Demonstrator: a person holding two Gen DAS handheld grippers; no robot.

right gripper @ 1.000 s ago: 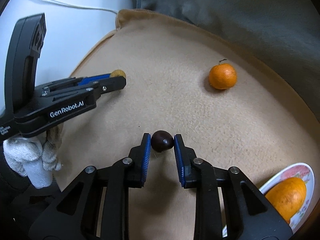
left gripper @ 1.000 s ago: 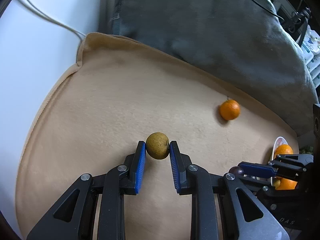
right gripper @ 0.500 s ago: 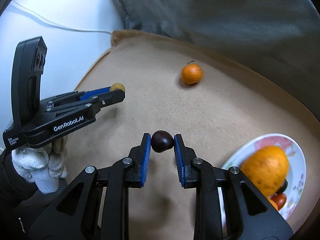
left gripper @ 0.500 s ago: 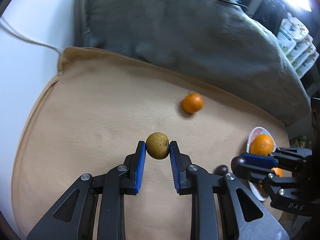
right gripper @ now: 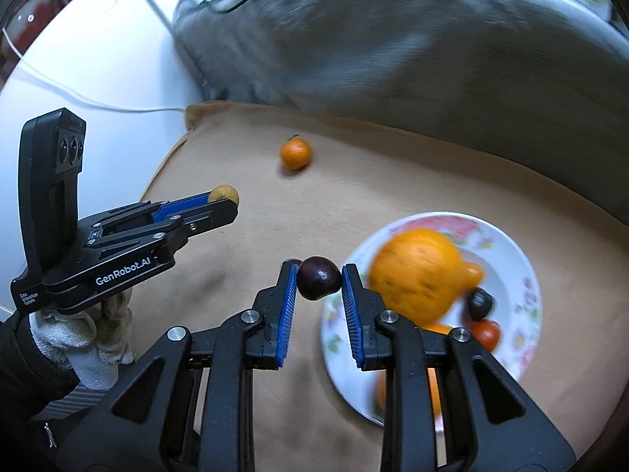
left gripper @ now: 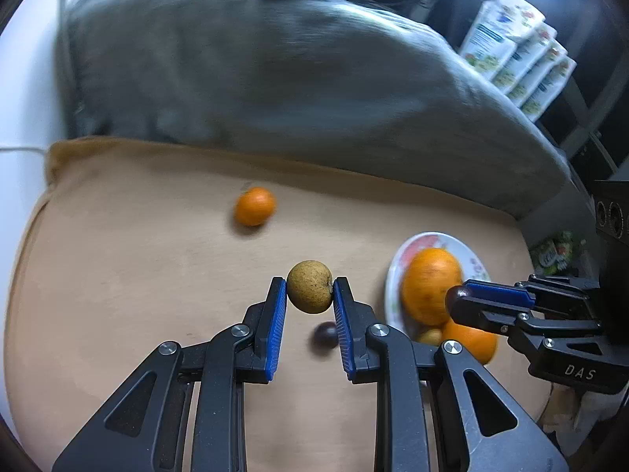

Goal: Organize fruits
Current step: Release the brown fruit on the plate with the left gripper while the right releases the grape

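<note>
My left gripper [left gripper: 309,289] is shut on a round yellow-brown fruit [left gripper: 309,286], held above the tan cloth [left gripper: 137,295]. My right gripper [right gripper: 317,285] is shut on a small dark purple fruit [right gripper: 318,283], just left of a flowered white plate [right gripper: 515,251]. The plate holds a big orange [right gripper: 416,275], a dark fruit [right gripper: 479,303] and a red tomato [right gripper: 486,334]. A loose mandarin [right gripper: 296,153] lies on the cloth farther back. In the left wrist view the plate [left gripper: 477,265] is to the right, with the right gripper [left gripper: 458,299] over it. Another dark fruit [left gripper: 324,334] lies on the cloth.
A grey cushion [left gripper: 295,78] rises behind the cloth. A white surface with a white cable [right gripper: 98,102] lies to the left. Stacked cartons [left gripper: 515,39] stand at the far right. A gloved hand [right gripper: 78,338] holds the left gripper [right gripper: 226,202] left of mine.
Both grippers have risen and moved right toward the plate, each keeping its fruit. The plate has come fully into view, and the mandarin has slid left in both views.
</note>
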